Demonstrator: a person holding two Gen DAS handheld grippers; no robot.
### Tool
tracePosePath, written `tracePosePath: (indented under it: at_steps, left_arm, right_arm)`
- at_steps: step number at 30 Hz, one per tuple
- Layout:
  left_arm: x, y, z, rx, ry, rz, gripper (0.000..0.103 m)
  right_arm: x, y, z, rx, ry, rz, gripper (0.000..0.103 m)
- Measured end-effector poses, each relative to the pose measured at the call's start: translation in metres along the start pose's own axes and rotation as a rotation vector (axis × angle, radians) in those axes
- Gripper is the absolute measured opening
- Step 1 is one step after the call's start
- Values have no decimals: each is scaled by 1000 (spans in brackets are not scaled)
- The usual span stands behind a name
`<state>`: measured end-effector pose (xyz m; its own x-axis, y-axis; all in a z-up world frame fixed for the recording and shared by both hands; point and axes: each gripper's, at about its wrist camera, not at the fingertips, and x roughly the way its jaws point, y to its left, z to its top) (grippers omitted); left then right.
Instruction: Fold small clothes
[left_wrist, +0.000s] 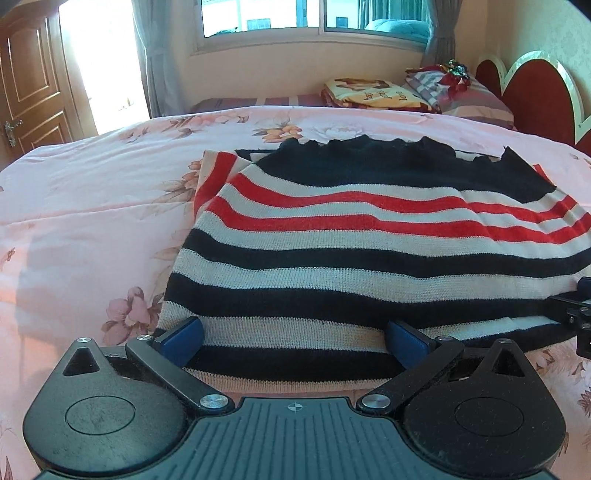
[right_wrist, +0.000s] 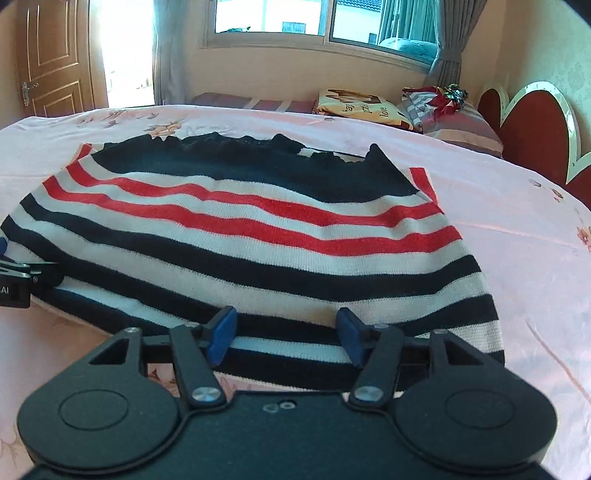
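A striped knit sweater (left_wrist: 369, 236) in navy, white and red lies folded on the pink floral bedspread (left_wrist: 92, 206); it also shows in the right wrist view (right_wrist: 251, 236). My left gripper (left_wrist: 295, 338) is open, its blue pads (left_wrist: 184, 334) on either side of the sweater's near edge at its left part. My right gripper (right_wrist: 286, 332) is open too, its blue pads (right_wrist: 349, 330) straddling the near edge at the right part. The fabric lies between the jaws of both, unpinched. Each gripper shows at the edge of the other's view.
Folded blankets and a pillow (left_wrist: 458, 92) lie at the far side of the bed. A red heart-shaped headboard (left_wrist: 535, 99) stands at the right. A window (right_wrist: 295, 18) with curtains is at the back, a wooden door (left_wrist: 29, 85) at the left.
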<state>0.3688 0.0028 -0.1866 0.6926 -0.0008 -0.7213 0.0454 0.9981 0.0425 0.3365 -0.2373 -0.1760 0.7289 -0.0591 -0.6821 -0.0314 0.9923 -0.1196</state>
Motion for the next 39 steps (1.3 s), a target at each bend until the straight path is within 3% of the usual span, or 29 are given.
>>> tracePosePath:
  at_steps: [17, 24, 32, 39]
  left_arm:
    - [-13, -4, 12, -12, -12, -18, 103]
    - [-8, -14, 44, -12, -51, -41, 103]
    - [28, -13, 66, -18, -22, 1, 103]
    - [38, 1, 44, -39, -27, -4, 103]
  right_arm:
    - [-1, -3, 5, 22, 30, 19, 60]
    - [-11, -29, 29, 157, -20, 56, 60]
    - [13, -18, 62, 52, -45, 10, 60]
    - [41, 2, 55, 16, 0, 41, 60]
